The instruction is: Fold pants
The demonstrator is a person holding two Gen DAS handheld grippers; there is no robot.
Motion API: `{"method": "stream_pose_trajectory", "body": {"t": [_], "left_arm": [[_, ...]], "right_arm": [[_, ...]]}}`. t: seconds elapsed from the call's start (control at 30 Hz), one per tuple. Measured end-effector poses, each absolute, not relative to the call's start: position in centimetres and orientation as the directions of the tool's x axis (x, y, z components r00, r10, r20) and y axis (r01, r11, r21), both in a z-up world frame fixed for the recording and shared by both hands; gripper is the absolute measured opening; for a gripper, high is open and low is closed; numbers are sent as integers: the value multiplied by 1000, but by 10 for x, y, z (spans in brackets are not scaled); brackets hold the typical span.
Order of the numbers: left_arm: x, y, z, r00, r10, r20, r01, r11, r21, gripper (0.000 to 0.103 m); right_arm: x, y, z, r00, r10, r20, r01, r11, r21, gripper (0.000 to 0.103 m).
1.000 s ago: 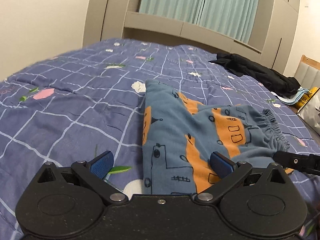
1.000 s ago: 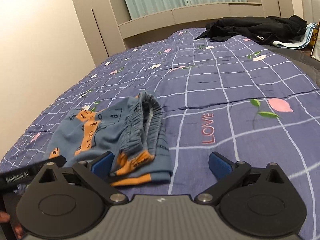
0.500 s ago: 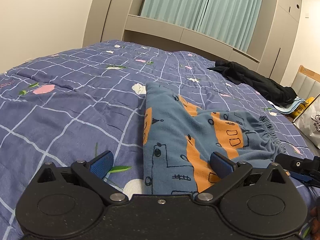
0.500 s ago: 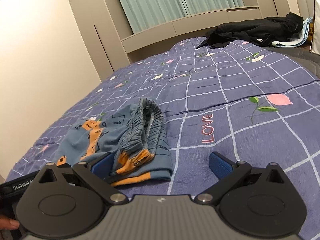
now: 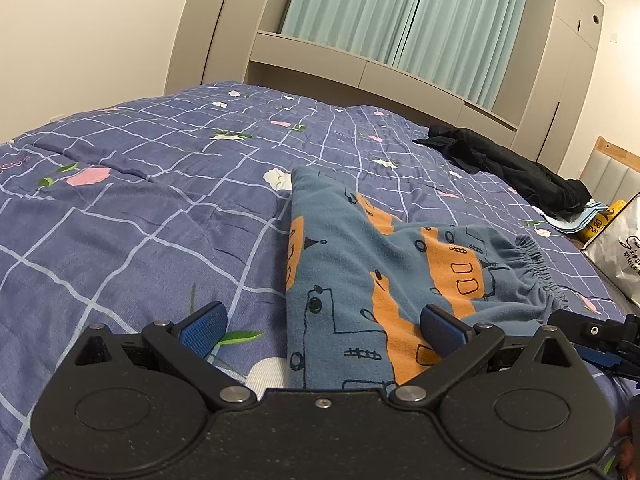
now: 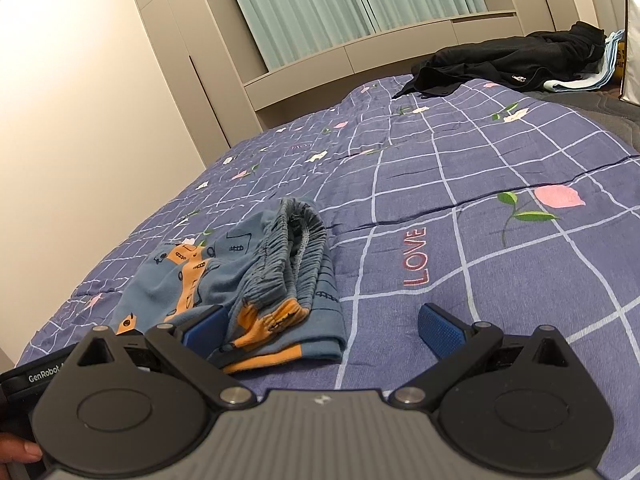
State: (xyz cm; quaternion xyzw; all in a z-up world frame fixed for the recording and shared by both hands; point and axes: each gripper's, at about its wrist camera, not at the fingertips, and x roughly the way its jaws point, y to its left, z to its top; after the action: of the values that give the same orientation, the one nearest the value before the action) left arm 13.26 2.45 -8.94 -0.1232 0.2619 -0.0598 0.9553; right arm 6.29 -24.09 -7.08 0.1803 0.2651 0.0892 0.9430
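Blue pants [image 5: 360,264] with orange patches and black doodles lie folded on the purple checked bedspread [image 5: 140,208]. Their gathered waistband [image 5: 536,264] is at the right in the left wrist view. My left gripper [image 5: 324,330] hovers open just before the near edge of the pants, its right pad over the cloth. In the right wrist view the same pants [image 6: 256,276] lie at the left, waistband [image 6: 296,248] bunched on top. My right gripper [image 6: 320,328] is open with nothing held; its left pad sits by the pants' near corner.
A heap of black clothes [image 5: 508,164] lies at the bed's far side, also the black clothes [image 6: 508,60]. A white bag [image 5: 620,248] stands off the right edge. Wardrobes, a shelf and teal curtains [image 5: 400,12] line the wall. A fingertip [image 6: 20,450] shows at bottom left.
Both cameras have tilted upward and drawn slightly back, so more of the wall and curtains shows. The pants lie as before. Both grippers stayed open.
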Motion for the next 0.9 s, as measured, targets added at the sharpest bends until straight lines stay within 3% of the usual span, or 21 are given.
{"method": "stream_pose_trajectory", "body": {"t": [0.9], "left_arm": [[132,25,-89,856,-180,-484,50,962,-269,103]], "right_arm": [[63,-243,-73,847,276,-455,-77,910,408,103]]}}
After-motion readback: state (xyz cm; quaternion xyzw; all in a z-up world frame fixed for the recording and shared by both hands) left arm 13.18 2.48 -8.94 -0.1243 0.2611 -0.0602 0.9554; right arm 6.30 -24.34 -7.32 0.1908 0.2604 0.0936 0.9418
